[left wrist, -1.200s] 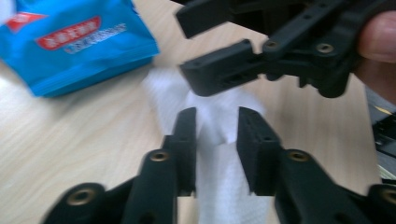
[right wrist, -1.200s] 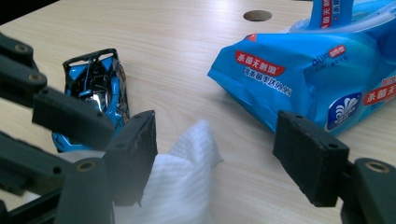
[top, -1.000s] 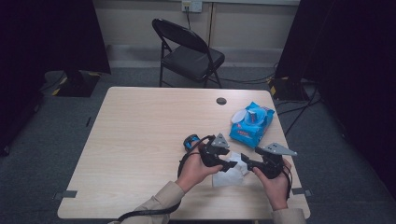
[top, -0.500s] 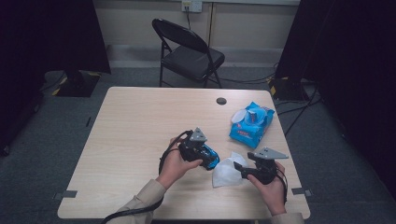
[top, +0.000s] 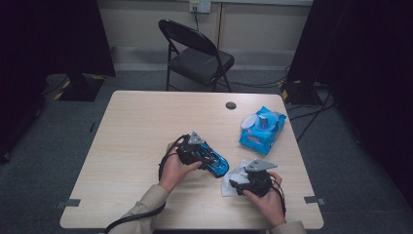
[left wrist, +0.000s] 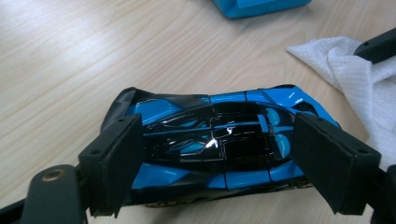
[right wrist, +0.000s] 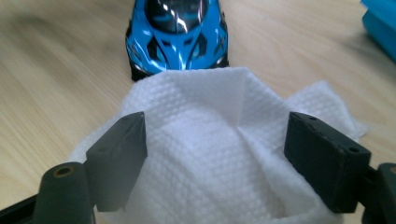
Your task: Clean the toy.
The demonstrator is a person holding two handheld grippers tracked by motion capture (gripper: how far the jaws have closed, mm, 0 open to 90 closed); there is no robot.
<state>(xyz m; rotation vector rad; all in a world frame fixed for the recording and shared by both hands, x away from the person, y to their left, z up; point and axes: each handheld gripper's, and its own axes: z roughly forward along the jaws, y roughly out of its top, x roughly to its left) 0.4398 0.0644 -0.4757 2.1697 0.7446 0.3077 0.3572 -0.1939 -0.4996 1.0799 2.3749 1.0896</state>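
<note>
Left gripper [left wrist: 219,163] jaws just opening, spread astride toy car [left wrist: 219,140], right gripper [right wrist: 215,158] jaws just opening over white wipe [right wrist: 210,154], high view alone showing wipes packet [top: 262,129] near table [top: 146,126] right edge.

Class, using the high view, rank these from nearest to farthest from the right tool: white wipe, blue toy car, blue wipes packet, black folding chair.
1. White wipe, under the right tool.
2. Blue toy car, left of it.
3. Blue wipes packet, beyond it.
4. Black folding chair, behind the table.

The car [top: 210,160] sits on the table [top: 136,131] near its middle, with the wipe [top: 233,176] just to its right and nearer. The wipes pack [top: 262,127] lies farther off to the right. Behind the table stands a chair [top: 197,56].
</note>
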